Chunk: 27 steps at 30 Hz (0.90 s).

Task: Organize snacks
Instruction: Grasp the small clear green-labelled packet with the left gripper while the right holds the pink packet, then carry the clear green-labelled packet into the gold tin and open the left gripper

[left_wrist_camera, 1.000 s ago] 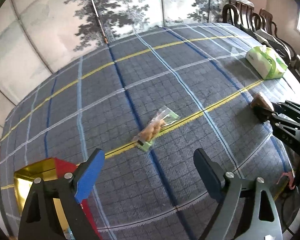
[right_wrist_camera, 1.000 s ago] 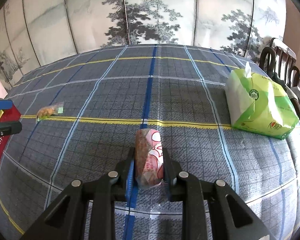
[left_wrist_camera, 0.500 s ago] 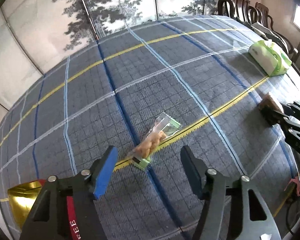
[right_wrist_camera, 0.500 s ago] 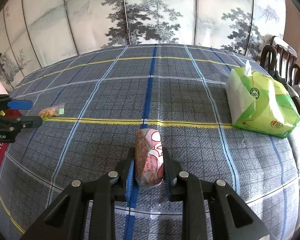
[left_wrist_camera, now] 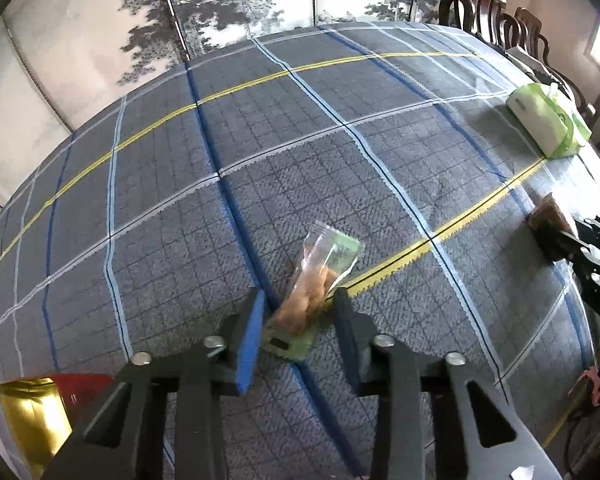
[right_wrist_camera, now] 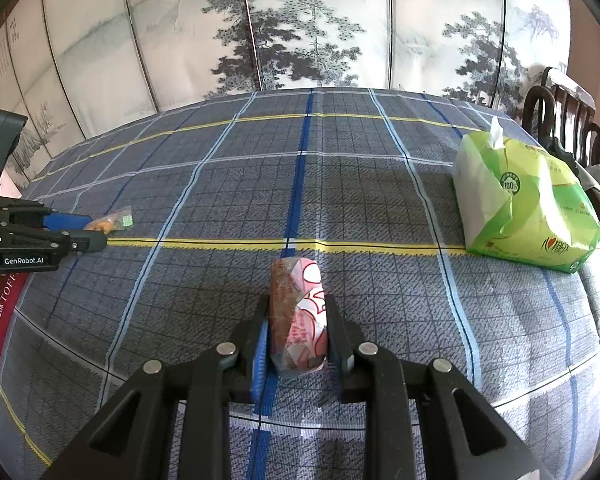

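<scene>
Squinting at the left wrist view, the right gripper [left_wrist_camera: 556,246] is mostly cut off at the frame edge, so only a brown end of its snack pokes out. The right wrist view clears that up: it's a pink and white wrapped snack bar [right_wrist_camera: 298,316] standing nearly upright, clamped between the two pads, low over the plaid tablecloth [right_wrist_camera: 380,200]; whether it touches the cloth I can't tell.

The left gripper [left_wrist_camera: 300,320] points steeply down at the table, and its jaws have just been closing around the clear and green packet of golden snacks [left_wrist_camera: 318,290]. The blue pad [left_wrist_camera: 252,340] sits against the packet's near end and the dark one is at its other side, so it looks pinched, though the packet's lower end is partly hidden behind the fingers. The packet lies on the cloth right by a yellow stripe.

From the right camera that packet is just a tiny orange blob at the left gripper's tips. A red and gold box [left_wrist_camera: 36,412] is cropped at the corner, its text only partly readable. A green tissue pack [right_wrist_camera: 524,208] sits well off to the right, near dark wooden chairs [left_wrist_camera: 496,20].
</scene>
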{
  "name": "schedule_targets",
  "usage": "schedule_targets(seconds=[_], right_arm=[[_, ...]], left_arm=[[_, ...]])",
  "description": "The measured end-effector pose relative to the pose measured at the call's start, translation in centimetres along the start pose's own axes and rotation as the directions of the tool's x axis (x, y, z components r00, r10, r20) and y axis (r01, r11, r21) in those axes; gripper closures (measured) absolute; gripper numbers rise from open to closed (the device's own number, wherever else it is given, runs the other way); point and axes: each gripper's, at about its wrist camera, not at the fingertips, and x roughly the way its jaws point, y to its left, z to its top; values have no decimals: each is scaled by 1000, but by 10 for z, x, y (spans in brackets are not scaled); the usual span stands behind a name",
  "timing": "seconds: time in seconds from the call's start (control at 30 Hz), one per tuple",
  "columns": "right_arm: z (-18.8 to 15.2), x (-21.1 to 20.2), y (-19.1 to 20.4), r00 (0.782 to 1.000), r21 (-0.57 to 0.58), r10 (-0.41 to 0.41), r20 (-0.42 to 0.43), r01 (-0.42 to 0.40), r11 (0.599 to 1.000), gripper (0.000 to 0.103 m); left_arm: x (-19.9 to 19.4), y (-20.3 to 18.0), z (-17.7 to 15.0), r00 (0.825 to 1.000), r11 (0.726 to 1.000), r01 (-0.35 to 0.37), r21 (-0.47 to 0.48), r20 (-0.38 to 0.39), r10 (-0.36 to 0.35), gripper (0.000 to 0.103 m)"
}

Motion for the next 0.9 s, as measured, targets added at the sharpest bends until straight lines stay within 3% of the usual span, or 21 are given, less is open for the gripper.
schedule_targets(seconds=[0.3, 0.9], right_arm=[[0, 1, -1, 1000, -8, -8, 0, 8, 1000, 78], [-1, -1, 6, 999, -30, -36, -2, 36, 999, 79]], left_arm=[[-5, 0, -7, 999, 999, -16, -46, -35, 15, 81], [-56, -8, -36, 999, 992, -48, -116, -22, 46, 81]])
